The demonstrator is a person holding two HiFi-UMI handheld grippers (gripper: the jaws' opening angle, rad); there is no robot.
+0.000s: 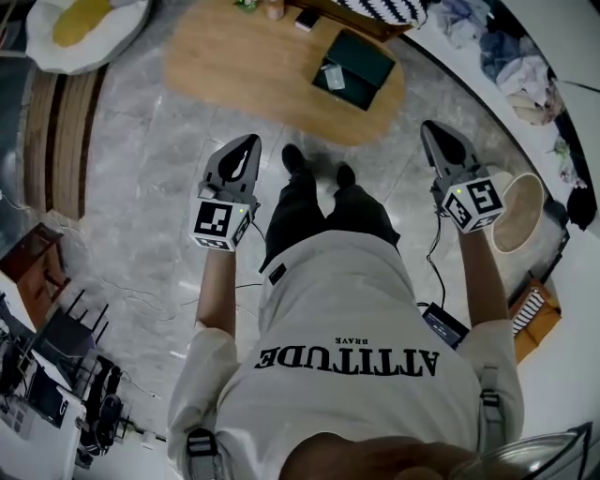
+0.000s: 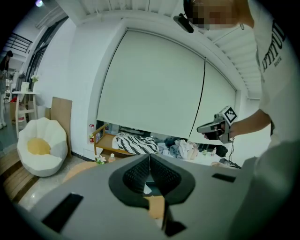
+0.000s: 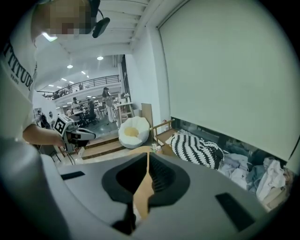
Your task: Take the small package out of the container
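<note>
Package (image 1: 330, 77), small and pale, lies at the left end of the open dark green container (image 1: 361, 58), which sits on the right half of the oval wooden table (image 1: 234, 66). Any print on the package is too small to read.

A person in a white T-shirt (image 1: 347, 347) lettered "ATTITUDE", with a smaller "BRAVE" beside it, stands on the grey floor just short of the table's near edge. Both arms are raised, well apart from the container. The left gripper (image 1: 246, 145) (image 2: 150, 157) (image 3: 93, 135) hangs off the table's near-left side, its jaws pressed together on nothing. The right gripper (image 1: 429, 131) (image 3: 148, 157) (image 2: 200, 127) is level with it off the table's near-right side, its jaws likewise together and empty. Each carries a cube of black-and-white square markers.

Beyond the table's left end sits a white beanbag chair (image 1: 84, 28) (image 2: 41, 145) (image 3: 133, 131) with a yellow centre. A black-and-white striped cushion (image 1: 384, 7) (image 2: 136, 143) (image 3: 197, 147) rests at the table's far side. Heaped clothes (image 1: 511, 56) lie past the table's right end, and a round beige basket (image 1: 518, 211) stands to its near right.
</note>
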